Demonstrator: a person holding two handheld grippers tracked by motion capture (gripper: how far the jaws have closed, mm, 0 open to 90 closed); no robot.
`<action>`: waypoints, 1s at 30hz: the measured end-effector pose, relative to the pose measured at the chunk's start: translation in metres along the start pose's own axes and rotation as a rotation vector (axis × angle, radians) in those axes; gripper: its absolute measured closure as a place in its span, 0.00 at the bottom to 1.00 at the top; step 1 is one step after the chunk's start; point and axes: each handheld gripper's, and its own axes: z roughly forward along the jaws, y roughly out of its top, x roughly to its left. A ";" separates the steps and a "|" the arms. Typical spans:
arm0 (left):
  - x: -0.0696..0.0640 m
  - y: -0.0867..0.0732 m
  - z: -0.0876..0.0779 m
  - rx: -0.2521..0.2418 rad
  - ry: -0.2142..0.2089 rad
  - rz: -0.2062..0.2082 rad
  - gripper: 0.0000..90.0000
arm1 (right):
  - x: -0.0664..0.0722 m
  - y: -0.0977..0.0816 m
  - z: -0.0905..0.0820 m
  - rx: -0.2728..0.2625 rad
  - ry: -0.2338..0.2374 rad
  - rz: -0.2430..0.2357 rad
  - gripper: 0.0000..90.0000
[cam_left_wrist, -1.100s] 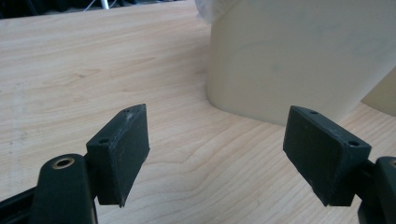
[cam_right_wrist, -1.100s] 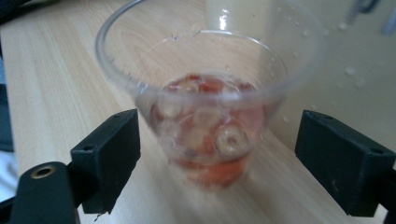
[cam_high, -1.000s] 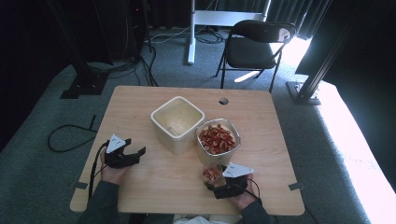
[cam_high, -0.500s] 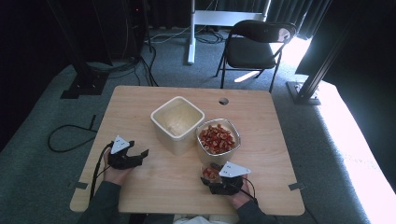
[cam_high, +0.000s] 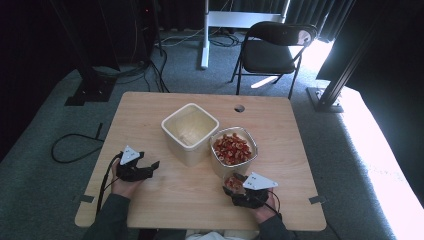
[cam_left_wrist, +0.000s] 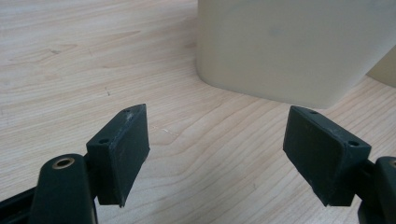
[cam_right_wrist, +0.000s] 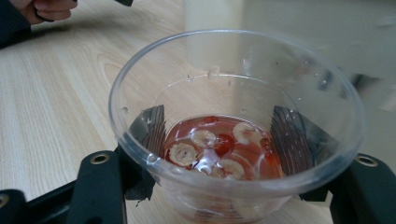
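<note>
Now my right gripper (cam_high: 241, 185) has just closed its jaws on one clear plastic cup (cam_right_wrist: 236, 126) of red, round slices, just before the two tubs: one cream square tub (cam_high: 190, 131), one sliced-fruit tub (cam_high: 233, 149). Left gripper (cam_high: 150, 167) gapes, empty.

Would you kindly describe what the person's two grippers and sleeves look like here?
Both are black handheld tools. The left gripper and the right gripper each carry a pale grey three-cornered plate on top, and a black cable trails from each towards the person. The left one's pads are flat black rectangular blocks with small screw holes. The sleeves are dark grey-green.
</note>
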 end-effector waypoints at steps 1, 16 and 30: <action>0.000 0.000 0.001 0.002 -0.002 -0.002 0.26 | -0.002 0.000 -0.004 -0.002 -0.010 -0.001 0.40; 0.000 -0.001 0.008 0.023 -0.007 0.005 0.26 | -0.041 0.002 -0.051 -0.020 -0.182 0.024 0.40; -0.001 -0.002 0.014 0.043 -0.008 0.006 0.26 | -0.080 0.027 -0.065 -0.019 -0.282 0.004 0.41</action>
